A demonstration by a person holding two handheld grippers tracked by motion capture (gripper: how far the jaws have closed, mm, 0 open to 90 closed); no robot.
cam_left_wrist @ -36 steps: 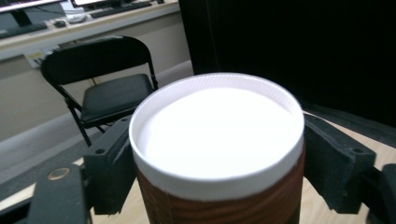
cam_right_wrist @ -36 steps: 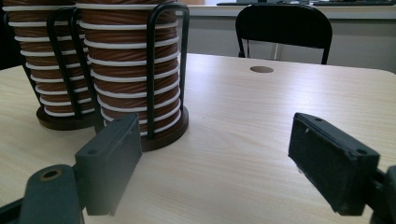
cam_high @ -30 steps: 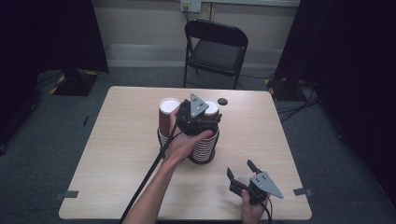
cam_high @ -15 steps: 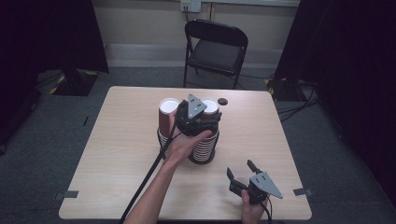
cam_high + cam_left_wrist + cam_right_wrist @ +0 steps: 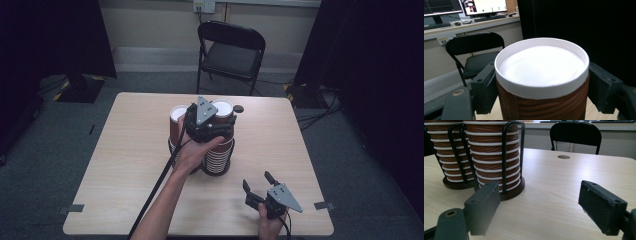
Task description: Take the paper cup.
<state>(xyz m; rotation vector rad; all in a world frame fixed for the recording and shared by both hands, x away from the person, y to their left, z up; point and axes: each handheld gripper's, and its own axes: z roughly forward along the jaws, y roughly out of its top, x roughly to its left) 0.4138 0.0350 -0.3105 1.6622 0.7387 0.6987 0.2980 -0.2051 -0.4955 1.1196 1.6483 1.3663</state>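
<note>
The left claw [image 5: 212, 120] is clamped on the top cup [image 5: 541, 82] of the right-hand stack [image 5: 220, 150], which stands upright in its black wire holder [image 5: 506, 157] mid-table [image 5: 125, 170]. The cup's axis is vertical, so it would lift straight up. The right claw [image 5: 257, 184] rests wide open and empty near the table's front edge.

Overhead view, two close tool views

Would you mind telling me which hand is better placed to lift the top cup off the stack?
Left, probably: its claw is already shut on the top cup of the right-hand stack. The right claw rests open near the table edge.
</note>
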